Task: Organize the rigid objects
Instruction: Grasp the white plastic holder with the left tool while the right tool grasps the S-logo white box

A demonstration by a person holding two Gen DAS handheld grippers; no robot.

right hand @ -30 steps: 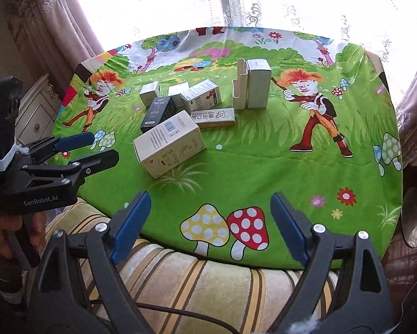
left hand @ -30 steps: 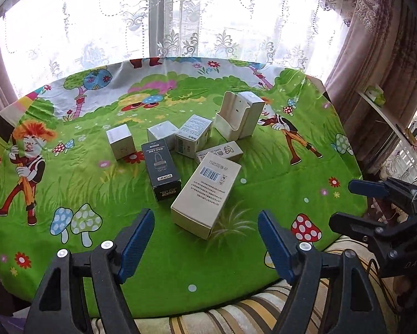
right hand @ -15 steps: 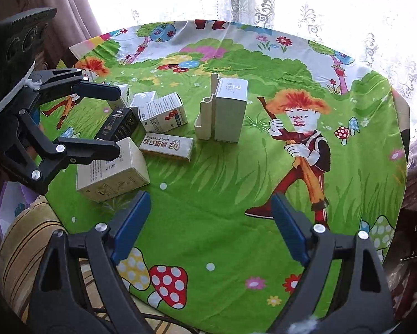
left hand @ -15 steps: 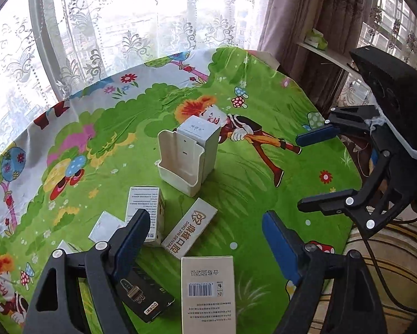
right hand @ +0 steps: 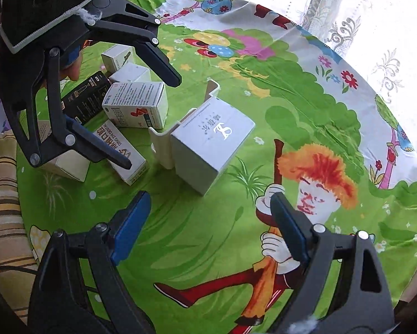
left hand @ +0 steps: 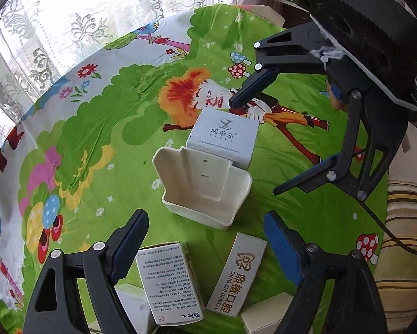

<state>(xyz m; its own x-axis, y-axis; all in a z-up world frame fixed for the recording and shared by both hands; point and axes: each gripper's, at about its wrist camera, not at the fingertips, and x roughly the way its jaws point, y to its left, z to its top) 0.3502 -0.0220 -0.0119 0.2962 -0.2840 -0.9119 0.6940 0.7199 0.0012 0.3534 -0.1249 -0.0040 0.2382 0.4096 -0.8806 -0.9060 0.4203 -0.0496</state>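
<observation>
A cream plastic holder stands mid-table with a grey-white SL box upright right behind it. My left gripper is open and empty, just short of the holder. My right gripper is open and empty, close to the SL box from the other side; the holder shows behind that box. Each gripper shows in the other's view: the right, the left. A medicine box and a dental box lie by the left gripper.
Several more boxes lie in a cluster: a black box, small white boxes, a larger carton. The round table has a bright cartoon cloth. A striped cushion sits at the table edge. Lace curtains hang behind.
Both grippers have moved forward over the table and closed in on the holder and SL box from opposite sides. Both stay open. Nothing on the table has moved.
</observation>
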